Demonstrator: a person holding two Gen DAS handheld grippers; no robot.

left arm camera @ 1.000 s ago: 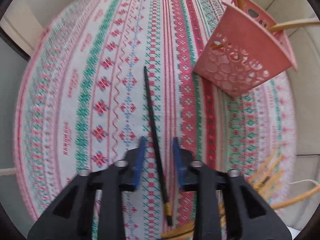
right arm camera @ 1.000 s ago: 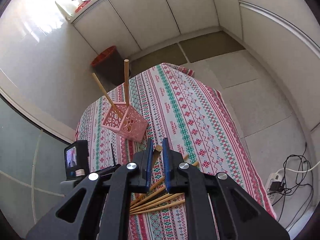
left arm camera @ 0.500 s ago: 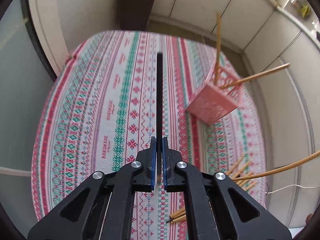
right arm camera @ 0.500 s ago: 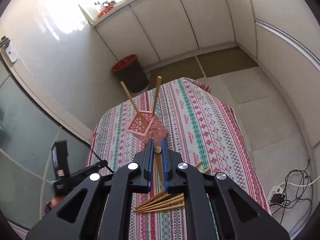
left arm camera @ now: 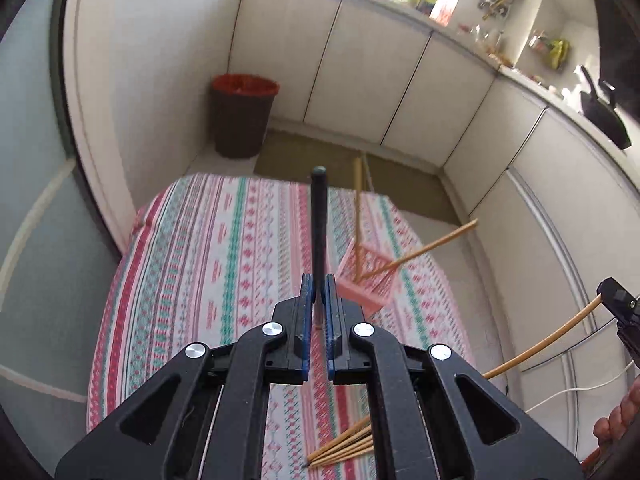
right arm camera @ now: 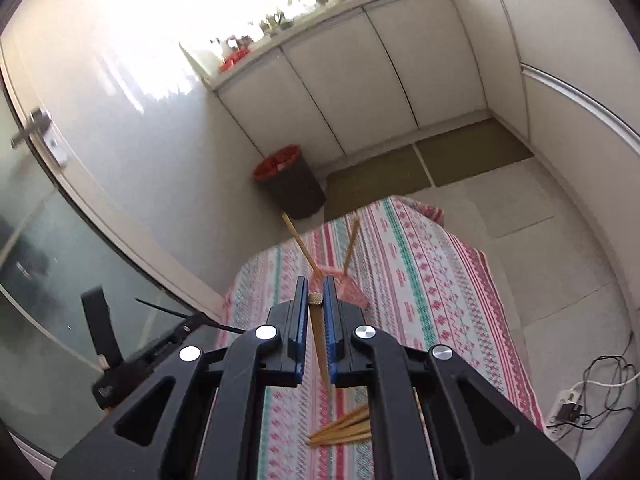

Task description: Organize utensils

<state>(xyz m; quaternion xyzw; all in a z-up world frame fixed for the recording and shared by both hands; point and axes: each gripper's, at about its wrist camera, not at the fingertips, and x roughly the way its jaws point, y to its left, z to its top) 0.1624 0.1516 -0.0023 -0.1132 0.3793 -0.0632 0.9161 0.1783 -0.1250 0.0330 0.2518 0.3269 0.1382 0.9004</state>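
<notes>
the left gripper (left arm camera: 318, 300) has closed on the black chopstick (left arm camera: 319, 232) and lifted it off the table. both grippers (right (right arm camera: 316, 300) too) now sit higher.

Red-rimmed bin (left arm camera: 243, 114) beside white cabinets (left arm camera: 360, 76).

On the bench (left arm camera: 224, 248) before you, the basket (left arm camera: 366, 286) stands right of centre with two chopsticks (left arm camera: 357, 216) in it; a loose bundle (left arm camera: 344, 446) lies nearer you, and the bin (left arm camera: 242, 116) sits on the floor beyond the far edge.

Pink holder (right arm camera: 352, 292), perhaps half hidden behind fingers (right arm camera: 302, 300)
</notes>
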